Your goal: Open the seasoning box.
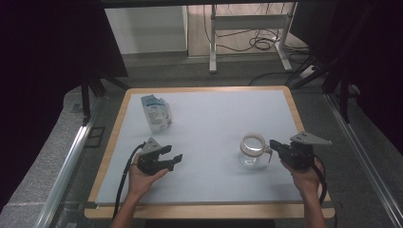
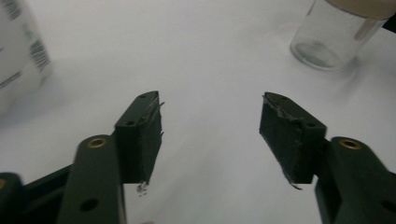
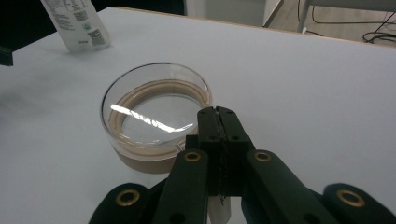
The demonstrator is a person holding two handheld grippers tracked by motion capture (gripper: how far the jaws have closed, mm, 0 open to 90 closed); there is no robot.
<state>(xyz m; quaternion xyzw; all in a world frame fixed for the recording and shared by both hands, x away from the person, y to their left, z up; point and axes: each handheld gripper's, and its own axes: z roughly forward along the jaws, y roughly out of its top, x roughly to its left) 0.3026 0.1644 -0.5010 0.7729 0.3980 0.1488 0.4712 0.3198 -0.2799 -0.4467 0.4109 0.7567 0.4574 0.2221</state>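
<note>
The glass jar (image 1: 252,151) with its glass-and-wood lid stands upright on the bench (image 1: 214,128), right of centre. Our right tool (image 3: 219,122) is closed together at the lid's edge; whether it pinches something there we cannot tell. Our left tool (image 2: 210,126) is apart and empty. We judge the jar stiff, smooth, slippery and fragile, so we would hold the body while taking the lid at its rim.
</note>
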